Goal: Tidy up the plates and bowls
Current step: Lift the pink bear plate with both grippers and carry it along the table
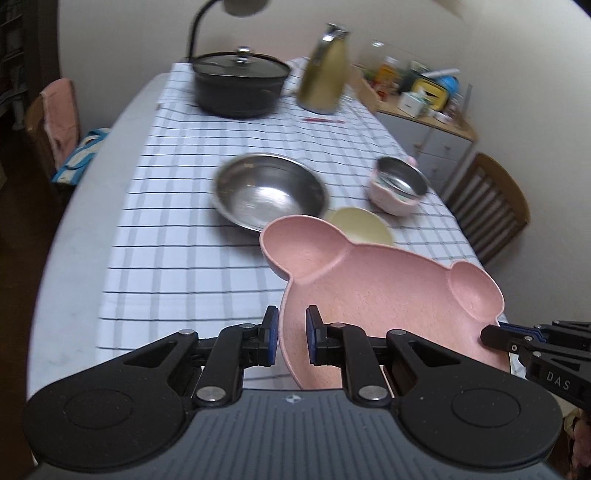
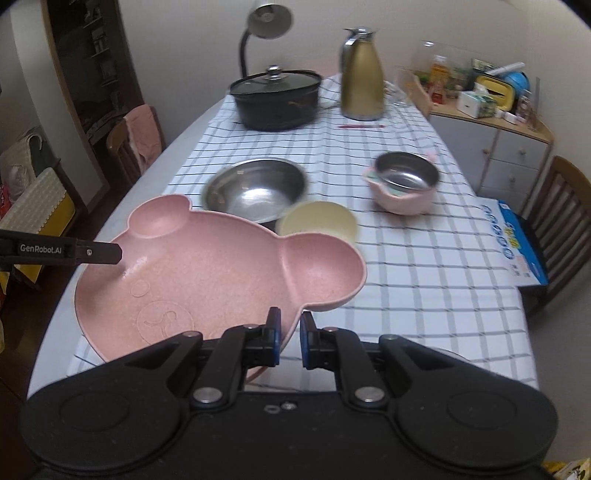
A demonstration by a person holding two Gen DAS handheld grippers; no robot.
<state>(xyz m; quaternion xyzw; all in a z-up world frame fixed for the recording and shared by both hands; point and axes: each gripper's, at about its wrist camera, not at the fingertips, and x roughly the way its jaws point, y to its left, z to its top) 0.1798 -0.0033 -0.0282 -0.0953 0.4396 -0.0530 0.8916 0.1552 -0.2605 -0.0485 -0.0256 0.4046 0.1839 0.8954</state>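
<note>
A pink bear-shaped divided plate [image 1: 369, 280] [image 2: 221, 277] hangs above the near end of the checked tablecloth, held from both sides. My left gripper [image 1: 291, 328] is shut on its left rim; its tip shows in the right wrist view [image 2: 107, 253]. My right gripper [image 2: 290, 332] is shut on the plate's near right rim, and it enters the left wrist view at the lower right [image 1: 495, 336]. Beyond the plate sit a large steel bowl [image 1: 269, 192] [image 2: 255, 190], a small cream bowl [image 1: 360, 225] [image 2: 317, 221] and a steel bowl nested in a pink bowl [image 1: 399, 184] [image 2: 404, 182].
At the far end stand a black lidded pot [image 2: 275, 98], a gold jug [image 2: 362, 74] and a desk lamp [image 2: 267, 18]. A pink pen [image 2: 360, 126] lies near the jug. Chairs [image 2: 565, 221] flank the table; a blue-and-white box [image 2: 517, 251] overhangs the right edge. A cluttered cabinet [image 2: 491, 122] stands at right.
</note>
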